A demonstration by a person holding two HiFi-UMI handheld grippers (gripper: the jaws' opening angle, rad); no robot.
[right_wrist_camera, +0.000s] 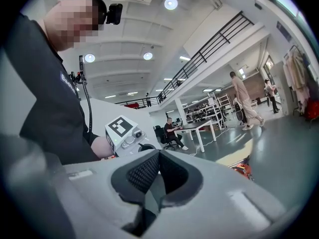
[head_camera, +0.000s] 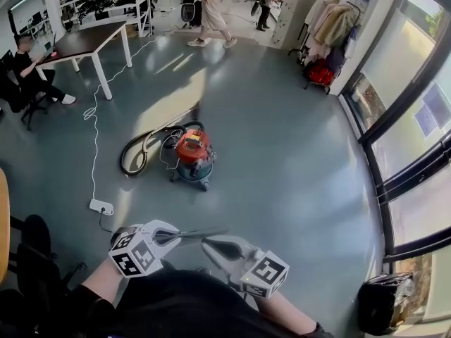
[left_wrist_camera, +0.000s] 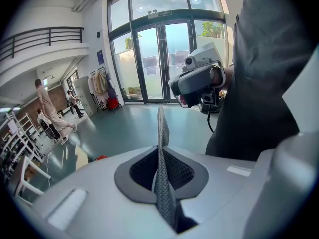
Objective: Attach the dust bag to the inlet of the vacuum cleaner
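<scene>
The red-topped, blue-bodied canister vacuum cleaner (head_camera: 194, 153) stands alone in the middle of the grey floor, its dark hose (head_camera: 137, 153) coiled on the floor beside it. Well short of the vacuum cleaner, close to the person's body, the left gripper (head_camera: 201, 235) and the right gripper (head_camera: 215, 247) are held level with each other, tips nearly meeting. This looks like a carrying pose, not a working one. The left gripper view shows the left gripper's mesh pads (left_wrist_camera: 160, 133) pressed flat together with nothing between them. The right gripper view shows that gripper's pads (right_wrist_camera: 158, 156) closed and empty as well. So neither tool carries the dust bag, and I judge the attaching has not begun. No dust bag can be picked out anywhere. A dark boxy thing (head_camera: 384, 301) far to the right of the vacuum cleaner, by the windows, is cut off and too dim to identify. The inlet is too small to make out. Each gripper view catches only a red sliver of the vacuum cleaner (right_wrist_camera: 242, 168) behind the gripper's own grey body.
</scene>
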